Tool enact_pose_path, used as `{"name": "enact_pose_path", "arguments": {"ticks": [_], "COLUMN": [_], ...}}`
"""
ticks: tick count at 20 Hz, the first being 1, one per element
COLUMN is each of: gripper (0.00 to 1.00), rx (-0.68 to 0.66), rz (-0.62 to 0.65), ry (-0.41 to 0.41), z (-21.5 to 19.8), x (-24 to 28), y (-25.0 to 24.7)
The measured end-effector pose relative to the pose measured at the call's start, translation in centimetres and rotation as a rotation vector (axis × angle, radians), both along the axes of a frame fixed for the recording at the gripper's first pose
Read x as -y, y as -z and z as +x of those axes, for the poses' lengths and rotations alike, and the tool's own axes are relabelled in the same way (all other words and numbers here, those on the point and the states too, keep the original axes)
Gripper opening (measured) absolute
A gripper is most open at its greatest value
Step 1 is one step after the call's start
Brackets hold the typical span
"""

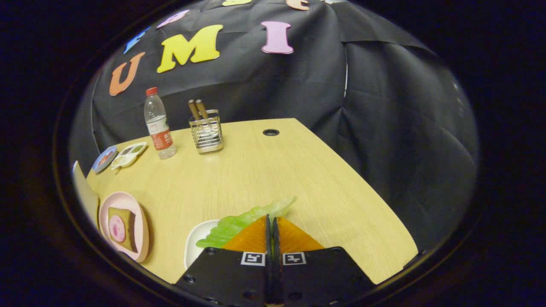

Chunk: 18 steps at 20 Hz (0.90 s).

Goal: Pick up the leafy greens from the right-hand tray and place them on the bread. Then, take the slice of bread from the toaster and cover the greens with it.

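My gripper (271, 219) is shut, its fingers pressed together with barely a slit between them. A pale green leaf of greens (239, 224) is pinched at the fingertips and spreads out to both sides of them, partly over the white tray (197, 238) just left of the fingers. Further left, a pink plate (140, 221) holds a slice of bread (128, 228) with a round pink slice of meat (116, 229) on top. Behind the plate, at the table's left end, a pale grey object (83, 192) stands; whether it is the toaster is unclear.
At the back left of the wooden table (264, 170) stand a water bottle (158, 125) with a red cap, a wire holder (206, 135) with chopsticks, and small dishes (123, 157). A cable hole (271, 132) lies near the back edge. The table's right edge runs diagonally.
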<state>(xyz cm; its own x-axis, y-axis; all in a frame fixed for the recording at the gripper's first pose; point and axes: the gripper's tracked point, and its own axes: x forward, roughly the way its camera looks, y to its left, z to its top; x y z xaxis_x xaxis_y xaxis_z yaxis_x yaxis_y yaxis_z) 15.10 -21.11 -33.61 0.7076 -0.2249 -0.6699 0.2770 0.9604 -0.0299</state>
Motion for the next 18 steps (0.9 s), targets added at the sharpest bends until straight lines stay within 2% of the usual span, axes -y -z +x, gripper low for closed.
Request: {"name": "enact_pose_path", "arguments": {"ticks": [10, 18], "gripper": [0.0, 0.0], "rx": [0.11, 0.183], "rz": [-0.011, 0.008], "ry": [-0.078, -0.211], "z": [-2.7, -5.0], "x": [-5.2, -12.1], "y": [-7.8, -12.5]}}
